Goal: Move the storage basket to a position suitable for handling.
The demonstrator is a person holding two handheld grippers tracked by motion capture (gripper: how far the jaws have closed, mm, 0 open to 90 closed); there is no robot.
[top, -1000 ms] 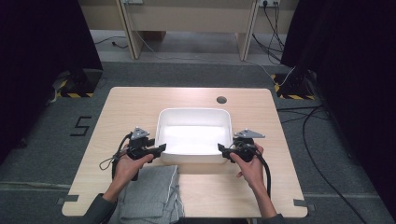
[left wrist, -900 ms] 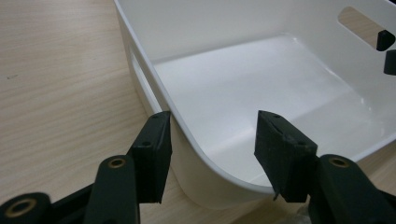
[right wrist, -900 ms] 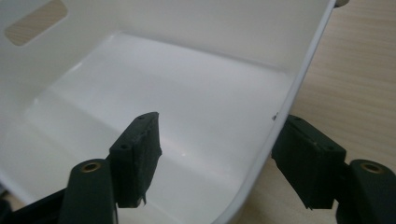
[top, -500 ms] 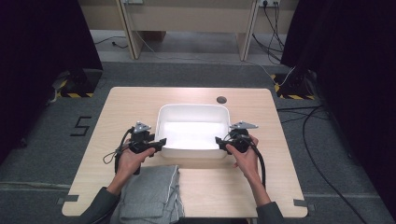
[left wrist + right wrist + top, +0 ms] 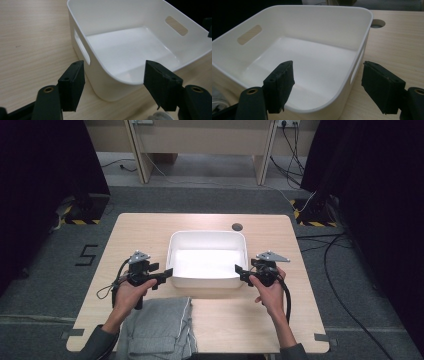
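An empty white plastic bin (image 5: 207,240) with slot handles stands in the middle of the wooden table (image 5: 140,230). My left gripper (image 5: 167,272) is at the bin's near left corner, open. In the left gripper view, the bin (image 5: 105,20) has that corner between the jaws of the left gripper (image 5: 115,72), which do not touch it. My right gripper (image 5: 239,271) is open at the near right corner. In the right gripper view, the right gripper (image 5: 328,75) straddles the rim of the bin (image 5: 312,22).
A folded grey cloth (image 5: 155,327) lies at the table's front edge, just behind my left gripper. A round cable hole (image 5: 237,226) sits behind the bin. Cables run across the floor to the right of the table.
Both grippers have moved forward, away from the person, and now sit at the bin's near corners. The bin and the cloth have not moved.
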